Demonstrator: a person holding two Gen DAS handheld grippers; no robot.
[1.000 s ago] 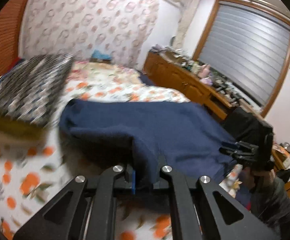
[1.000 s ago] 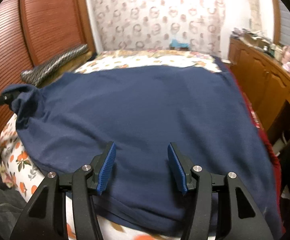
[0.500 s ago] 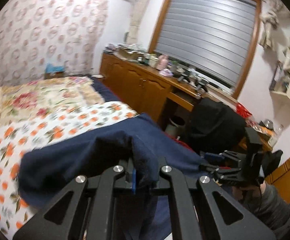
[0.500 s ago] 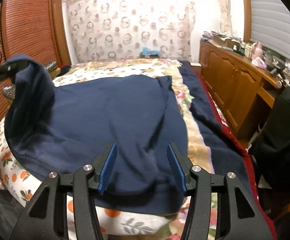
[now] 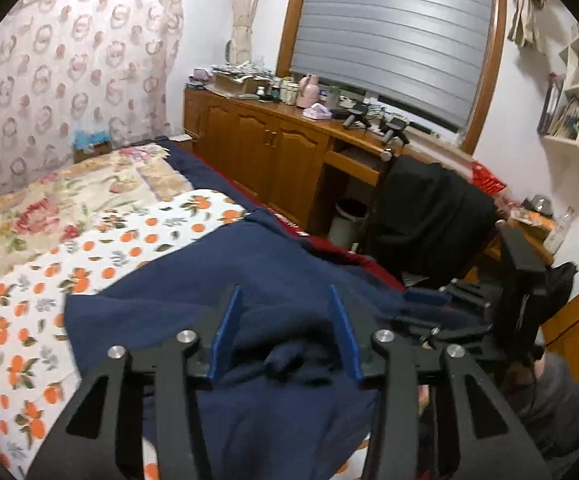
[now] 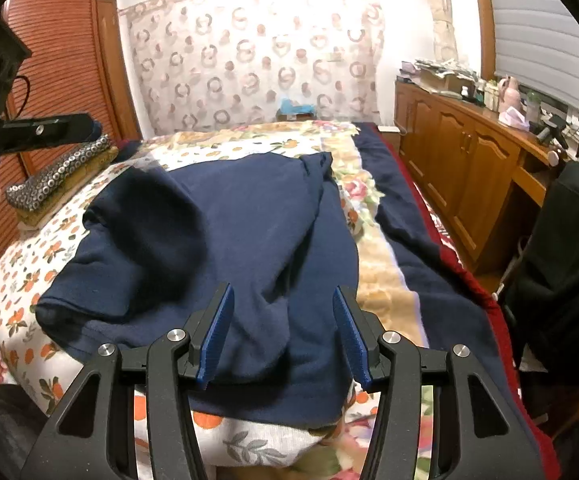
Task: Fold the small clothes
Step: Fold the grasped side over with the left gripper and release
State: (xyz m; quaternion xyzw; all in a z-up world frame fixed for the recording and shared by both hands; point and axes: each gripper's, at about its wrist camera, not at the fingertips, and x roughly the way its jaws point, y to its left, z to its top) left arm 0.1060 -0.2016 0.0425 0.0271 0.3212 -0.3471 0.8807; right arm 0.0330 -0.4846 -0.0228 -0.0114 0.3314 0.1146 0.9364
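A soft dark blue shirt (image 6: 225,248) is spread in lumpy folds on the flowery bed (image 6: 29,264). The left gripper (image 5: 285,332) has just been opened, its ridged blue fingers (image 5: 225,332) held apart over the cloth. The right gripper (image 6: 285,336) is held apart too, gripping nothing.

Home bedroom: bed (image 6: 385,280) with floral bedding, patterned curtain (image 6: 249,64), wooden sideboard (image 5: 265,152), shuttered window (image 5: 393,28).

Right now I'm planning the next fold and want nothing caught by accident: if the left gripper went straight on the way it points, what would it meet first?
Most likely the navy garment. The left gripper, whose jaws have just been opening, points down at the cloth bunched between its fingers; nothing else shows in that line, though depth is unclear.
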